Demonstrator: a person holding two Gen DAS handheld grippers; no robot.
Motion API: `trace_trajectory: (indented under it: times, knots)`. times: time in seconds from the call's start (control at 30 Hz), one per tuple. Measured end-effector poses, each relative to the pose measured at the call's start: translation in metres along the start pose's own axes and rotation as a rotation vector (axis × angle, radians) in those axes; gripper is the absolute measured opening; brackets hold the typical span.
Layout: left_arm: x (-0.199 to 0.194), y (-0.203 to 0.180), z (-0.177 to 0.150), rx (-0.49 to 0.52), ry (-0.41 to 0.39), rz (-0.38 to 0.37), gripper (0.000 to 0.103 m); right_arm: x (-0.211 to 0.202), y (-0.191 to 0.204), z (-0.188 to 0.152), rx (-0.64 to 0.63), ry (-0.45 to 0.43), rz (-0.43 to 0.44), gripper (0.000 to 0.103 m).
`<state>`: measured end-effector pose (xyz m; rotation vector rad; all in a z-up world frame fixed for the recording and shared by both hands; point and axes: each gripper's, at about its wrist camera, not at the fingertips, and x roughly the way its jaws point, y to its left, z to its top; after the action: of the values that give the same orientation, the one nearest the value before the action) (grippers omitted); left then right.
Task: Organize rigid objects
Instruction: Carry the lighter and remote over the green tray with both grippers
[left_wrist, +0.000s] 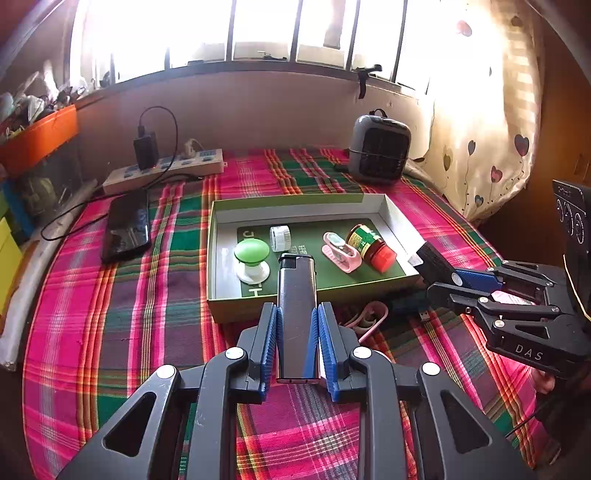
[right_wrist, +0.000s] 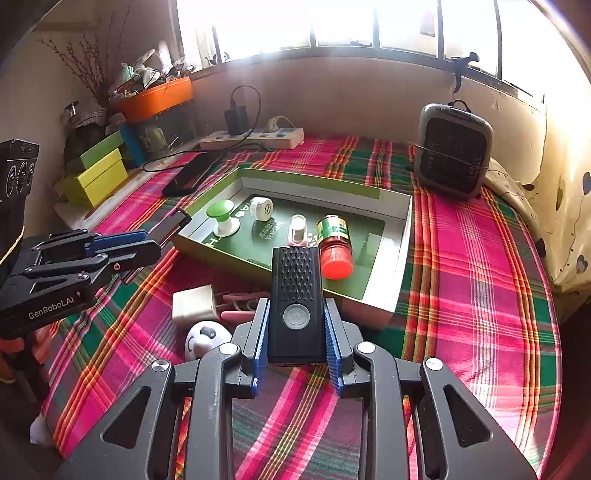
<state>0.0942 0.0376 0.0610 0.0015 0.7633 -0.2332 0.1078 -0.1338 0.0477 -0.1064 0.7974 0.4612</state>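
Observation:
My left gripper (left_wrist: 296, 312) is shut on a dark metallic lighter (left_wrist: 296, 295), held just in front of the near wall of the green box lid (left_wrist: 221, 295). My right gripper (right_wrist: 295, 306) is shut on a black device with a round button (right_wrist: 295, 295), held over the lid's near edge (right_wrist: 369, 302). Inside the lid lie a green-topped knob (left_wrist: 251, 254), a white cap (left_wrist: 279, 238), a pink clip (left_wrist: 340, 251) and a red-capped jar (left_wrist: 369, 245). The right gripper also shows at the right of the left wrist view (left_wrist: 443, 273).
A white plug adapter (right_wrist: 194, 304), a white round toy (right_wrist: 205, 338) and pink scissors (left_wrist: 365, 317) lie on the plaid cloth in front of the lid. A phone (left_wrist: 127, 227), a power strip (left_wrist: 166, 170) and a small grey heater (left_wrist: 378, 149) stand behind it.

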Motion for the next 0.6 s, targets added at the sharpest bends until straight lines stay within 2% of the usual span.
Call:
trace_trajectory:
  times: [0.6]
  knots:
    - [0.026,0.001,0.025,-0.01,0.002,-0.028,0.022,0.019,-0.031,0.04,0.026,-0.003,-0.042,0.028]
